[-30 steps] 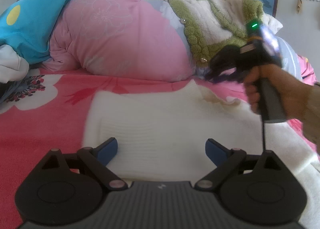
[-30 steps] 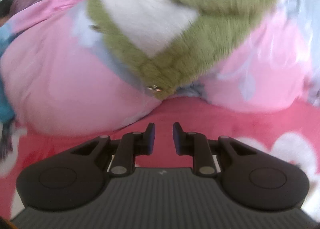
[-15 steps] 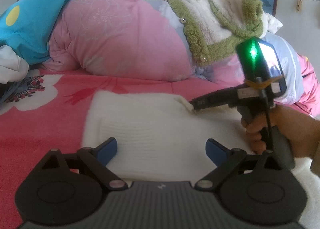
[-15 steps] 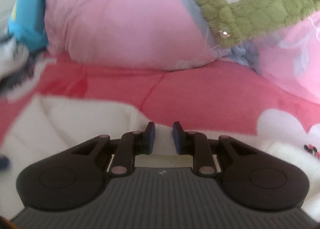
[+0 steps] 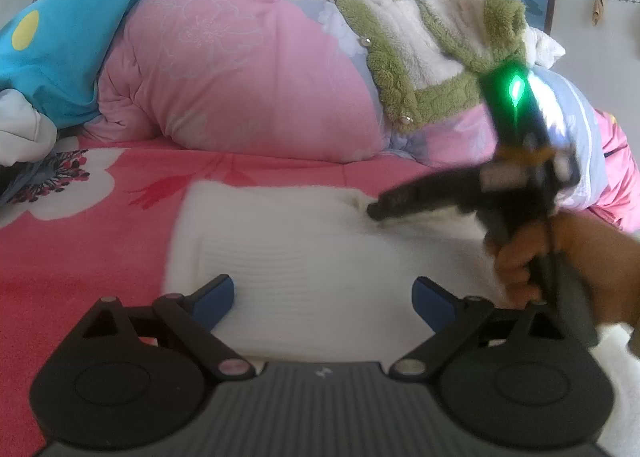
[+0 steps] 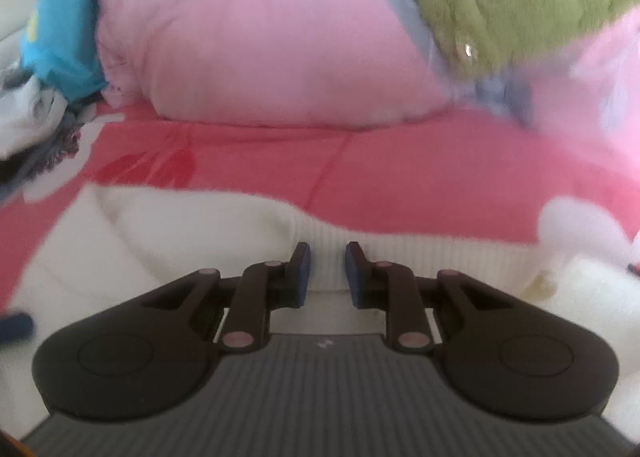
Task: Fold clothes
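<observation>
Since the earlier frames the right gripper [image 6: 328,273] has swung down from the bedding at the far side to the far edge of the white sweater [image 5: 304,241], which lies flat on the red flowered blanket [image 5: 80,257] in the middle of the bed. Beyond it, the pink quilt [image 5: 240,77] and the green fleece jacket [image 5: 440,57] sit untouched.

The left gripper [image 5: 324,297] hovers over the near part of the sweater, its fingers spread wide and grasping nothing. The right gripper's fingers stand a narrow gap apart, straddling the ribbed edge [image 6: 400,245] without clamping it.

The risk, as I judge it, is a shallow bite: closing on the rib alone could let the soft knit slip free mid-fold. Digging deeper could snag the blanket beneath and drag both.
</observation>
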Demonstrator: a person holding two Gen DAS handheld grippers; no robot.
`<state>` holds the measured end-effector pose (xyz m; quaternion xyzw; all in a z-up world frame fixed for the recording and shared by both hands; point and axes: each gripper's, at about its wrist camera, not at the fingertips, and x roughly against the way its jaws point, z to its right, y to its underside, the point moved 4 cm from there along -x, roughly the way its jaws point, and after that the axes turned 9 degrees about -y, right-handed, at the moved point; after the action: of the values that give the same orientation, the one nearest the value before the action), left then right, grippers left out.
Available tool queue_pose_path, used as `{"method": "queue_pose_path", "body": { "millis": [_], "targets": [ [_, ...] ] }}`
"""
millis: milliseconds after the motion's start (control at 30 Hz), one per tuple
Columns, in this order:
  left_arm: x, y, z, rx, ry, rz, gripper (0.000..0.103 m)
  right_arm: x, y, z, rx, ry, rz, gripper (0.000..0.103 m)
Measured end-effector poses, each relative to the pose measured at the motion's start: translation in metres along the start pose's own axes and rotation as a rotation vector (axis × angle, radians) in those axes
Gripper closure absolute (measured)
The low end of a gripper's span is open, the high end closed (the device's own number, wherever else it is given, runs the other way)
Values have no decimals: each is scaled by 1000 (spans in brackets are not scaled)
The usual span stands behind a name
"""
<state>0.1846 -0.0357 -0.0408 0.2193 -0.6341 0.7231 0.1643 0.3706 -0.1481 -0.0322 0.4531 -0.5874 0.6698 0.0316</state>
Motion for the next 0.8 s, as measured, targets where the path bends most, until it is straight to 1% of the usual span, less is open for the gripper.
{"method": "queue_pose_path", "body": {
  "millis": [33, 100, 133, 200, 233, 267, 300, 333, 367, 400, 467, 600, 633, 667, 700, 767, 800],
  "targets": [
    [0, 0, 0, 0, 0, 0, 6, 6, -7, -1, -2, -4, -2, 84],
    [0, 0, 0, 0, 0, 0, 6, 26, -17, 7, -22, 2, 63, 85],
    [0, 0, 0, -1, 0, -1, 6, 38, -22, 14, -32, 32, 106, 85],
    [-1, 0, 1, -2, -1, -1, 6, 53, -26, 30, -50, 96, 149, 85],
    [-1, 0, 1, -2, -1, -1, 6, 56, -25, 41, -70, 128, 149, 85],
    [-1, 0, 1, -2, 0, -2, 6, 51, -17, 50, -83, 156, 112, 84],
    [0, 0, 1, -3, 0, -2, 6, 43, -8, 59, -93, 183, 65, 84],
    [0, 0, 0, -3, 1, -2, 6, 28, 10, 67, -87, 202, -27, 85],
    [0, 0, 0, -3, 2, -2, 6, 22, 23, 70, -59, 198, -27, 85],
    [0, 0, 0, -2, 3, -2, 6, 26, 22, 69, -63, 194, -14, 85],
    [0, 0, 0, 0, 4, -3, 6, 36, 11, 69, -93, 189, 2, 85],
    [0, 0, 1, 0, 5, -4, 6, 54, -5, 78, -141, 213, 105, 85],
    [0, 0, 0, 0, 6, -4, 6, 49, 1, 85, -158, 222, 71, 85],
    [-1, 0, 0, 0, 7, -4, 6, 40, 10, 94, -177, 231, 18, 85],
    [-1, 0, 0, 1, 6, -5, 6, 34, 21, 98, -177, 224, 0, 85],
    [-1, 0, 0, 3, 9, -6, 6, 41, 18, 97, -189, 227, 14, 85],
    [-1, 0, 0, 2, 9, -6, 6, 48, 14, 94, -192, 234, 38, 84]
  ]
}}
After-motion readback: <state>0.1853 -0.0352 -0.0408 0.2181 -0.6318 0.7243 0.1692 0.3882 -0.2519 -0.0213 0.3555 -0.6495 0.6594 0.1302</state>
